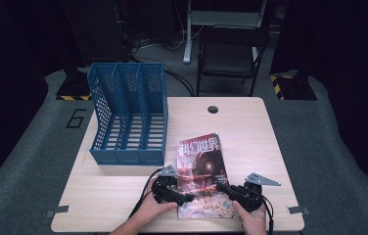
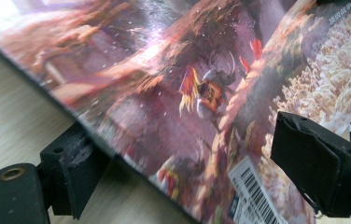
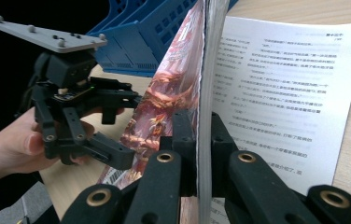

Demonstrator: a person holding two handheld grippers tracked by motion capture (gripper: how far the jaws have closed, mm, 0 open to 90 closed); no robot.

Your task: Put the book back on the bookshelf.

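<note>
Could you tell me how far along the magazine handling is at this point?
Early stage. Done: the right tool is shut on the magazine, lifting the cover and some pages off a text page. In hand: the left tool is open, jaws straddling the magazine's edge. Left, probably: the blue file rack stands empty, so filing seems the remaining step.

Room: dark surroundings; the pale wooden table [image 1: 250,132] is evenly lit from above.
Glare: white sheen on the glossy red-covered magazine [image 2: 173,93], top left in the left gripper view.
Focus: near black jaws soft; printed text blurred.
</note>
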